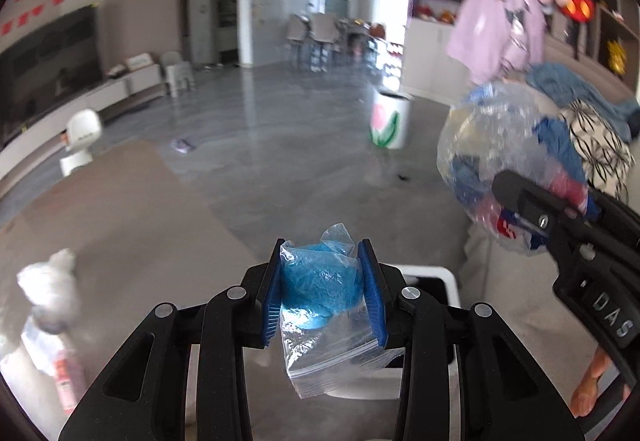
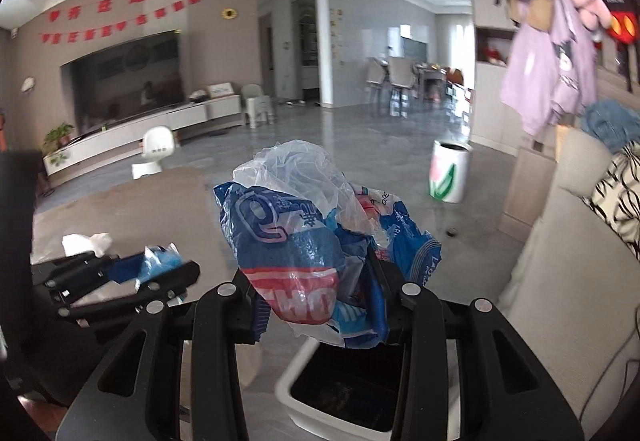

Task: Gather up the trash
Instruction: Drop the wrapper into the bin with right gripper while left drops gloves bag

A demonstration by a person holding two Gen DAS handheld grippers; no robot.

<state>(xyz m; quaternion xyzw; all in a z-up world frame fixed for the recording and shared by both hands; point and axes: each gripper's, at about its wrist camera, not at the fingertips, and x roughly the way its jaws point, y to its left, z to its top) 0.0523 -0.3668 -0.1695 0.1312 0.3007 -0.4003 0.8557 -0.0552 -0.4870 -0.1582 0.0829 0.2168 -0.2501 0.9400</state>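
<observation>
A clear zip bag [image 1: 324, 305] with blue contents was clamped between the left gripper [image 1: 323, 295] pads, its sealed end hanging downward. A crumpled blue-and-red plastic wrapper [image 2: 316, 241] was clamped upright in the right gripper [image 2: 320, 301], above a white-rimmed bin [image 2: 296, 381]. A glossy grey floor [image 1: 280, 145] extended beyond.

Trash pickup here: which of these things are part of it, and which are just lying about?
Part of the job:
left claw gripping zip bag
right claw gripping crumpled wrappers
white bin below
white wad on the table

Lying about:
tulip bin
hanging clothes
white fan
</observation>
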